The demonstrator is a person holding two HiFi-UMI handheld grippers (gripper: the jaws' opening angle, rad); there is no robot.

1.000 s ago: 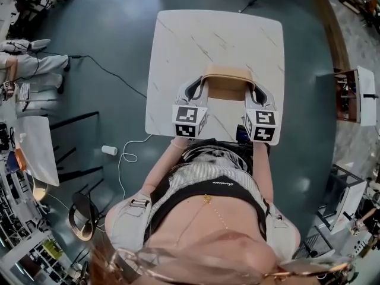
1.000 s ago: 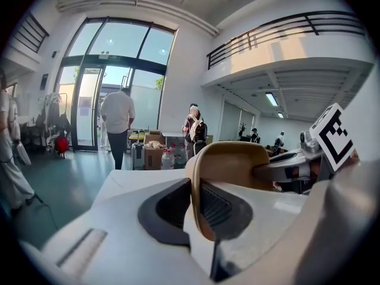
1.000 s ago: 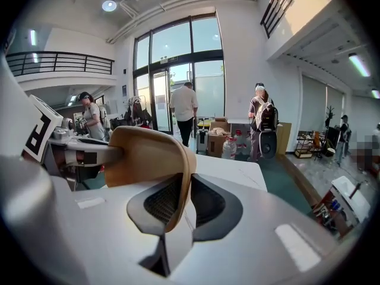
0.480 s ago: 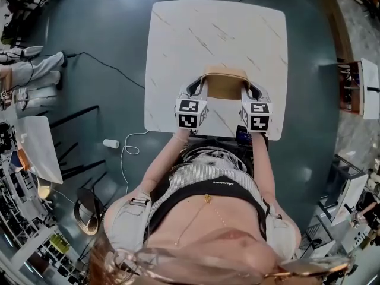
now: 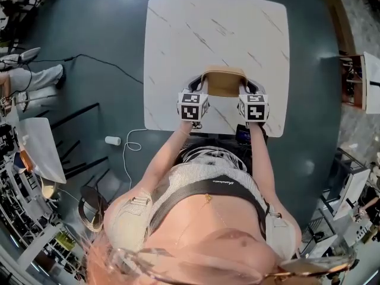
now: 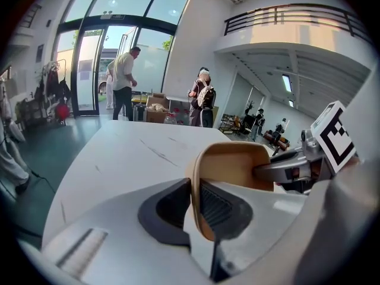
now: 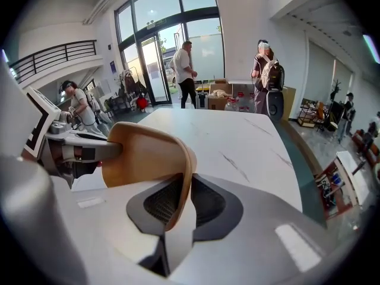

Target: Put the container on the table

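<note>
two hand-held grippers hold one tan container [image 5: 224,83] btw them, over the near half of the white, dark-veined tabletop [image 5: 196,34]. the left hand-held gripper [image 5: 200,85] is on the container's left wall and the right hand-held gripper [image 5: 248,86] on its right wall, w/ both marker cubes toward the person. in the left gripper view, the left hand-held gripper [image 6: 196,189] has its jaws nearly together, w/ only the thin wall of the container [image 6: 237,165] pinched btw the ribbed black pads: one pad outside the wall, one inside. the other gripper's jaw reaches in at the far wall. in the right gripper view, the right hand-held gripper [image 7: 183,190] is clamped the same way on the opposite wall of the container [image 7: 142,156], w/ the rim edge sandwiched btw both pads. the container is a rounded rectangle w/ an open top. can't tell if its base touches the tabletop [image 6: 119,153] or sits just above it. the tabletop [image 7: 237,141] stretches away beyond the container. in the bg, a person in a light shirt [image 6: 123,76] and a person w/ a backpack [image 6: 203,100] stand near the glass doors. a white cable [image 5: 127,150] and a small white cylinder [image 5: 111,140] lie on the grey floor [image 5: 95,28] left of the tabletop.
</note>
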